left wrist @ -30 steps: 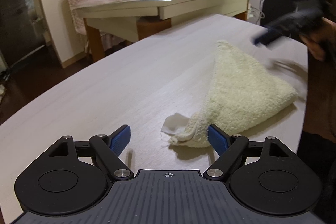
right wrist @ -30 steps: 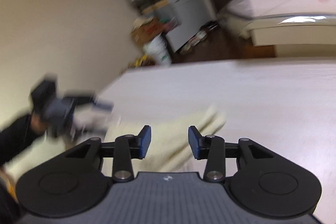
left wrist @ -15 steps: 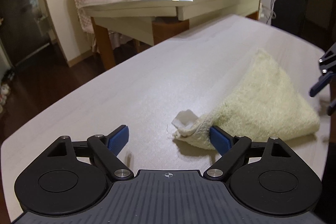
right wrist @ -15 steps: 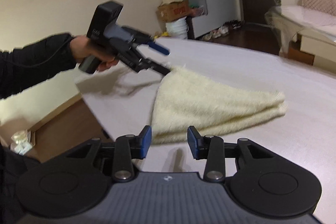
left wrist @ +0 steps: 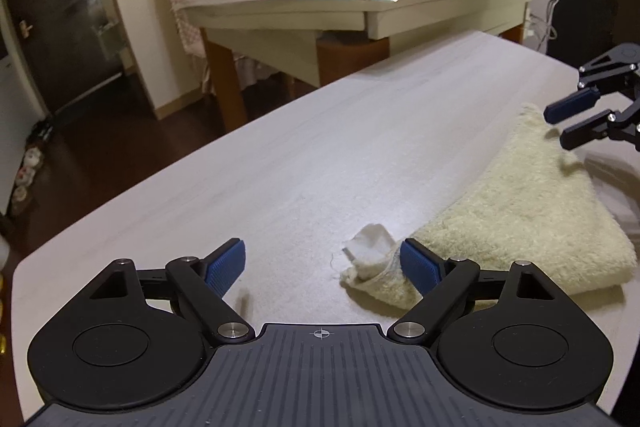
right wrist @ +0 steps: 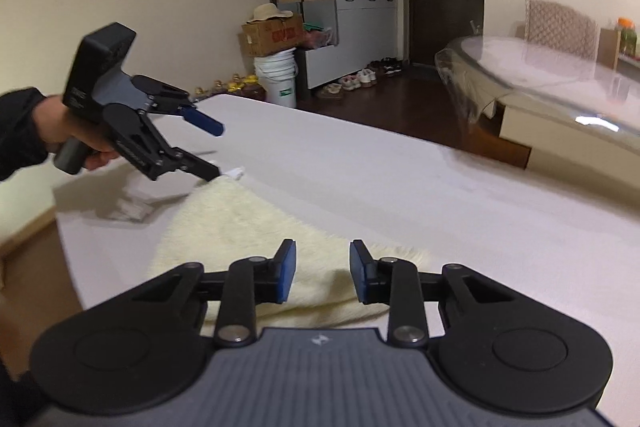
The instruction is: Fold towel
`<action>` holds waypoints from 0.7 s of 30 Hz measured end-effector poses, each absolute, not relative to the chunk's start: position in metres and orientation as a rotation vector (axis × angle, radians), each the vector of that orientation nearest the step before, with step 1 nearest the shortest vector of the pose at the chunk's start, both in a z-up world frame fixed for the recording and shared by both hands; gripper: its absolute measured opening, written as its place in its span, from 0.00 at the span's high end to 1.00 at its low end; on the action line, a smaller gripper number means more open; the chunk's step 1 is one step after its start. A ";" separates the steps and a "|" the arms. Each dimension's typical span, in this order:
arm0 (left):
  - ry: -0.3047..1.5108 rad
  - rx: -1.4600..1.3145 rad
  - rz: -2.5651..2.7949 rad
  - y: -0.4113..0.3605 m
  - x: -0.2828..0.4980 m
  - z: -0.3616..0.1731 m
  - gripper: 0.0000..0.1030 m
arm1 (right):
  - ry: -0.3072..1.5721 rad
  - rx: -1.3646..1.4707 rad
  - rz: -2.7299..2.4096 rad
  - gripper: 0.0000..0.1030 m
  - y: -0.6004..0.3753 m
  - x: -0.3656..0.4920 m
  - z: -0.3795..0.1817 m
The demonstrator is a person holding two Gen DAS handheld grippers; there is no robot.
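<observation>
- Table (left wrist: 320,147) — a pale wood-grain top that carries everything else; it serves as the flat bed for the fold.
- Towel (left wrist: 520,219): cream terry, lying on the table's right part in a folded wedge, its white label (left wrist: 370,247) at the near corner.
- Left gripper (left wrist: 322,263) — jaws spread wide and holding nothing, poised at the towel's label corner, probably to pinch it.
- Right gripper (right wrist: 320,277): jaws parted and empty, hovering over the towel's opposite end, apparently ready for that edge.
</observation>
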State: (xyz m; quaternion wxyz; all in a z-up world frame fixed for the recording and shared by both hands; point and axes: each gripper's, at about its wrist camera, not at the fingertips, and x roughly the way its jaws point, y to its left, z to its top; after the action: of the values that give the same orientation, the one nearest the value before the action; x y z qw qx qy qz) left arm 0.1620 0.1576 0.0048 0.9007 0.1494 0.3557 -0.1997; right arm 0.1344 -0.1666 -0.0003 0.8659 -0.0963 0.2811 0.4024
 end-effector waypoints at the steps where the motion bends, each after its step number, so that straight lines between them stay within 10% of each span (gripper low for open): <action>1: 0.736 0.318 -0.410 0.157 0.163 0.005 0.10 | 0.586 -0.222 0.829 0.68 -0.166 0.136 -0.001; 21: 0.754 0.280 -0.394 0.159 0.170 0.013 0.12 | 0.525 -0.283 1.041 0.67 -0.127 0.065 0.009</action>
State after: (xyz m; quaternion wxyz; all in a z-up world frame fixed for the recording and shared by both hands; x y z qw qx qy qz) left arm 0.1699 0.1586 0.0130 0.9013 0.1354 0.3646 -0.1907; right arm 0.0648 -0.1274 0.0095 0.8254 -0.1330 0.2469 0.4899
